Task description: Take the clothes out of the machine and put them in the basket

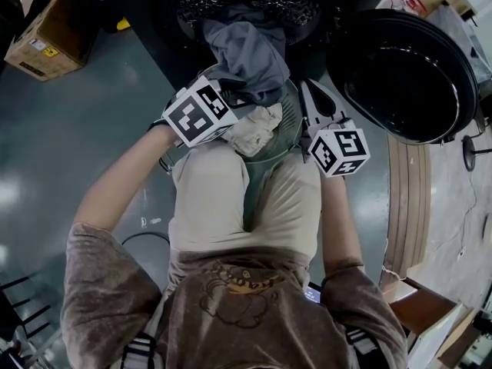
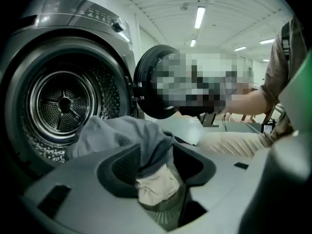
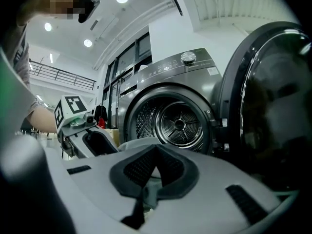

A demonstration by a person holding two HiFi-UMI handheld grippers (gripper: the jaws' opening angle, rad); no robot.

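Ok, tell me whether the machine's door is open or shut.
Open: the door is swung wide to the side, and the drum shows through the uncovered opening.

Your left gripper looks toward the open washing machine. Its steel drum fills the left of the view, and the round door is swung out just to the right of it. Your jaws stand apart. A grey-blue garment drapes over the jaw at the view's left and hangs down into the gap between the pads, unpinched. Just beneath it a cream cloth lies against the ribbed green wall of the basket. Your other forearm crosses at the right, under strip lights.
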